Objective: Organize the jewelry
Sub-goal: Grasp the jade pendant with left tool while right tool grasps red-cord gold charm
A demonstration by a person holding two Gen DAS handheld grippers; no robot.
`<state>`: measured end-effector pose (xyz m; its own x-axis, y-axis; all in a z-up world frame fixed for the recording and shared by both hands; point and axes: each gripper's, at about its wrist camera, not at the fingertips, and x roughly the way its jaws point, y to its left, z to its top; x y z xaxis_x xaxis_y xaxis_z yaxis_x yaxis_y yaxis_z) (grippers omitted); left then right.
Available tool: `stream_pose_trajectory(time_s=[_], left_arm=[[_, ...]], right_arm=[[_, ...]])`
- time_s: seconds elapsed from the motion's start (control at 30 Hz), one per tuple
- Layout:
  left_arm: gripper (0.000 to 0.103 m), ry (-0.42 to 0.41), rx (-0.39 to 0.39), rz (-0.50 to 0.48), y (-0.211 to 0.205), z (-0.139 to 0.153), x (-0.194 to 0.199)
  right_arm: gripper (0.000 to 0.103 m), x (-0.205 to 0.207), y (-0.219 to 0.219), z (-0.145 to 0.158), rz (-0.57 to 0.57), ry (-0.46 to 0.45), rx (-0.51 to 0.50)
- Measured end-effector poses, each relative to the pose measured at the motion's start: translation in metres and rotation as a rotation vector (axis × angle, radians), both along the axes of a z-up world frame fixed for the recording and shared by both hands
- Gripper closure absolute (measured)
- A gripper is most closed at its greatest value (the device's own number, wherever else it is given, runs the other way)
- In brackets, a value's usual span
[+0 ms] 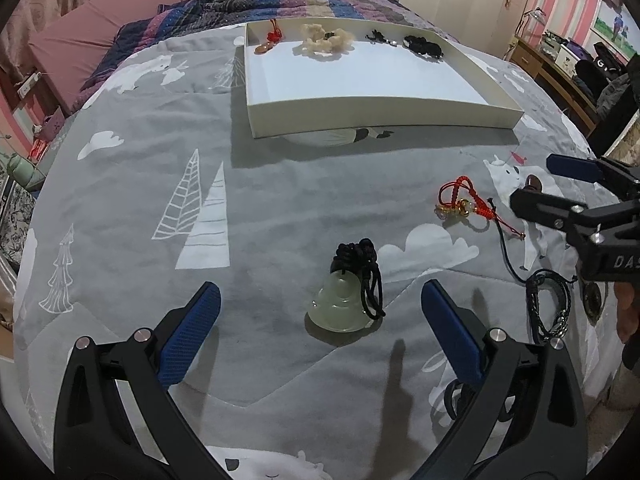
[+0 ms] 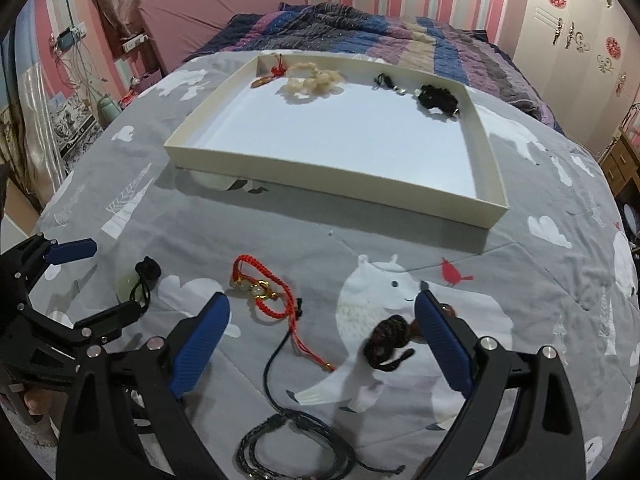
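A pale green jade pendant (image 1: 338,307) on a black cord lies on the grey bedspread between the open fingers of my left gripper (image 1: 320,312); it also shows in the right wrist view (image 2: 127,283). A red braided bracelet (image 1: 460,200) with gold beads lies to its right (image 2: 260,288). My right gripper (image 2: 322,320) is open around a dark brown knotted cord piece (image 2: 386,338). A black braided bracelet (image 2: 288,444) lies close to me. The white tray (image 1: 380,114) (image 2: 320,176) holds several pieces along its far side.
The bedspread (image 1: 280,208) is soft and wrinkled. A striped blanket (image 2: 360,28) and pink headboard lie beyond the tray. A desk with clutter (image 1: 560,60) stands at the right of the bed.
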<state>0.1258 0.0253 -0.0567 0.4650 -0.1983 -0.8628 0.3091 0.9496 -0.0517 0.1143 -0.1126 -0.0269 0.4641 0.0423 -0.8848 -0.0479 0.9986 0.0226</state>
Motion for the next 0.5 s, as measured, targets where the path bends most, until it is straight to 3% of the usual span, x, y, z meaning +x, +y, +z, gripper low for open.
stream_pose_trajectory(time_s=[0.4,0.5], left_arm=[[0.022,0.001,0.017,-0.024,-0.007,-0.002,0.013],[0.031,0.002,0.016,-0.037,-0.009,-0.002,0.017]], right_arm=[[0.009,0.011,0.008,-0.021,0.011,0.041,-0.003],[0.009,0.013,0.011,-0.025,0.021,0.047,-0.004]])
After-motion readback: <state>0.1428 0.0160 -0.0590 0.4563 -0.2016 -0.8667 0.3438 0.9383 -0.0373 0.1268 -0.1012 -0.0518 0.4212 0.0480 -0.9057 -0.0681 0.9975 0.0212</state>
